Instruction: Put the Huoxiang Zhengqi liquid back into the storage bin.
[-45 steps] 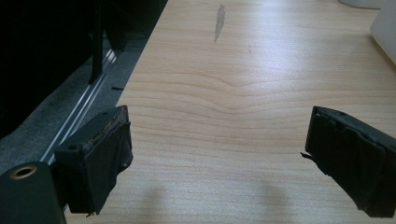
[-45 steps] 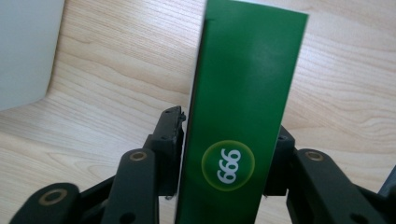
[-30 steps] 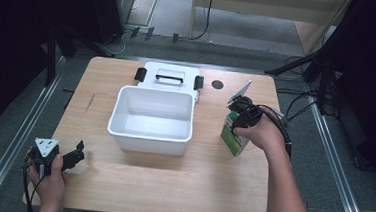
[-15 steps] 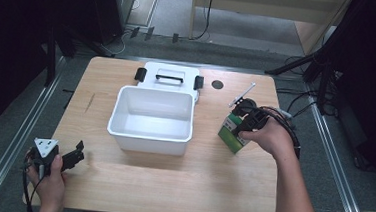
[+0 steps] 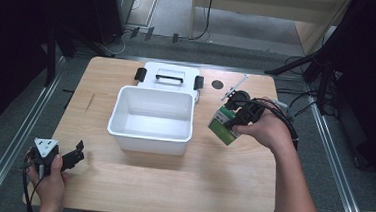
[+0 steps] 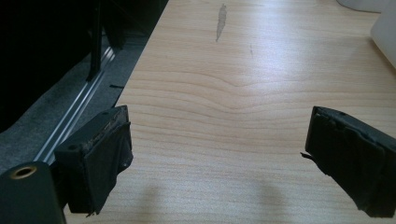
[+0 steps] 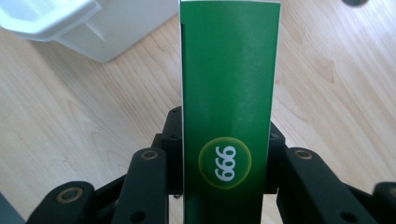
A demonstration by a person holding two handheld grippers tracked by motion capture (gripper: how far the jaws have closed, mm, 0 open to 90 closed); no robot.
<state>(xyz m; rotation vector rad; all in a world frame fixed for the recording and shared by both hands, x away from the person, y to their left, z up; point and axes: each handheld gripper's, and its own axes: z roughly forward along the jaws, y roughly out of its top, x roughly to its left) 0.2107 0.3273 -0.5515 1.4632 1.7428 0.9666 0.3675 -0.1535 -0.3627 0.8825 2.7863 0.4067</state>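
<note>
A green carton with a round yellow "999" mark is held tilted above the wooden table, just right of the white bin. My right gripper is shut on it, its black jaws pressed against the carton's two narrow sides. At the table's front left corner my left gripper rests in the person's hand. Its jaws stand wide open over bare wood, with nothing between them.
The open white bin stands in the middle of the table, its lid with black latches lying flat behind it. A small black disc sits near the far edge. A metal rail runs along the table's left edge.
The right gripper has lifted the green carton off the table and carried it slightly left, toward the bin. The left gripper has stayed put.
</note>
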